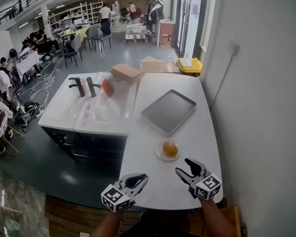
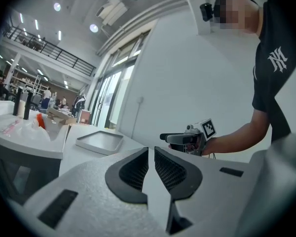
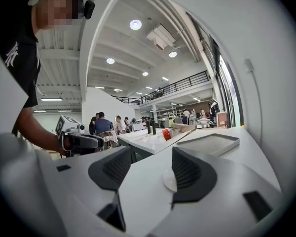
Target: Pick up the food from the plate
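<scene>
A round orange piece of food [image 1: 170,148] lies on a small white plate [image 1: 160,155] on the white table [image 1: 153,179], just ahead of both grippers. My right gripper [image 1: 183,166] hovers near the table's front edge, a short way behind the plate, open with nothing between its jaws. In the right gripper view [image 3: 150,158] only the plate's rim [image 3: 167,180] shows beside the right-hand jaw; the food is hidden. My left gripper [image 1: 142,177] sits lower left of the plate, jaws together and empty, as its own view [image 2: 151,153] also shows.
A grey tray [image 1: 168,111] lies beyond the plate mid-table. A cardboard box [image 1: 127,72] and a yellow bin [image 1: 189,65] stand at the far end. The adjoining left table holds two black bottles [image 1: 84,86] and clear plastic. A wall runs along the right.
</scene>
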A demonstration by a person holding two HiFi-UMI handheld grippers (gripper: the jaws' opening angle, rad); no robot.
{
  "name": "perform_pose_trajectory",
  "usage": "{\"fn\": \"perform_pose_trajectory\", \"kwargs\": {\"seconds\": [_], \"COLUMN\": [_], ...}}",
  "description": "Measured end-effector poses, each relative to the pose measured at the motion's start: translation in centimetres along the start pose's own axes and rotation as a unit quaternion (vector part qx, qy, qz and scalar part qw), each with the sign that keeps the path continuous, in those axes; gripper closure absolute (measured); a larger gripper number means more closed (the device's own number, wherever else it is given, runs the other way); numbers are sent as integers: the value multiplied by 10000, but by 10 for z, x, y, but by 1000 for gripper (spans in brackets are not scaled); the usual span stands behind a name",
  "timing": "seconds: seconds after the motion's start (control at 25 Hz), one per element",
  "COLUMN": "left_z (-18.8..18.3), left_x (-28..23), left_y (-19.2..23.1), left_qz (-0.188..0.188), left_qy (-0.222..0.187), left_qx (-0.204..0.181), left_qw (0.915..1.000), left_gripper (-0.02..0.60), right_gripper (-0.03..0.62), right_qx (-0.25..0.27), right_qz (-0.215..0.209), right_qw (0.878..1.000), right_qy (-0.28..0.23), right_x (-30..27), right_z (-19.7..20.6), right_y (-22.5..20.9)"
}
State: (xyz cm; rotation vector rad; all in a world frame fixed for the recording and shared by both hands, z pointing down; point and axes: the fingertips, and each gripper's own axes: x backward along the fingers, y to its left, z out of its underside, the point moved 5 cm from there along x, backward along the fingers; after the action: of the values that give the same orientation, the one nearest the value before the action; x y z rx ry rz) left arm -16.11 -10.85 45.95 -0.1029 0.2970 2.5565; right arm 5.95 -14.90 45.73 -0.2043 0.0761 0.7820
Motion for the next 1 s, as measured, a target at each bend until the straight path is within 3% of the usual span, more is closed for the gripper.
{"fn": "perform_pose_trajectory", "kwargs": {"seconds": [0.52, 0.6, 0.8, 1.0], "left_z": [14, 16, 15, 21], "left_x": [-19, -32, -62, -92], "left_y": [34, 37, 56, 66], "left_qz": [551, 681, 779, 852], "left_qy": [191, 283, 346, 567], "left_qx": [101, 105, 68, 129], "left_qw": [9982, 9972, 9963, 9947], "left_gripper": [571, 532, 502, 502], "right_gripper": [322, 318, 304, 287], "right_qx": [444, 465, 389, 303], "right_qz": [293, 274, 160, 455], "right_qw": [9982, 9981, 9982, 9950], "right_qy": [263, 303, 421, 833], "right_x": [-26, -35, -67, -87], "right_z": [-22, -22, -12, 18], "right_y": [-5, -12, -39, -76]}}
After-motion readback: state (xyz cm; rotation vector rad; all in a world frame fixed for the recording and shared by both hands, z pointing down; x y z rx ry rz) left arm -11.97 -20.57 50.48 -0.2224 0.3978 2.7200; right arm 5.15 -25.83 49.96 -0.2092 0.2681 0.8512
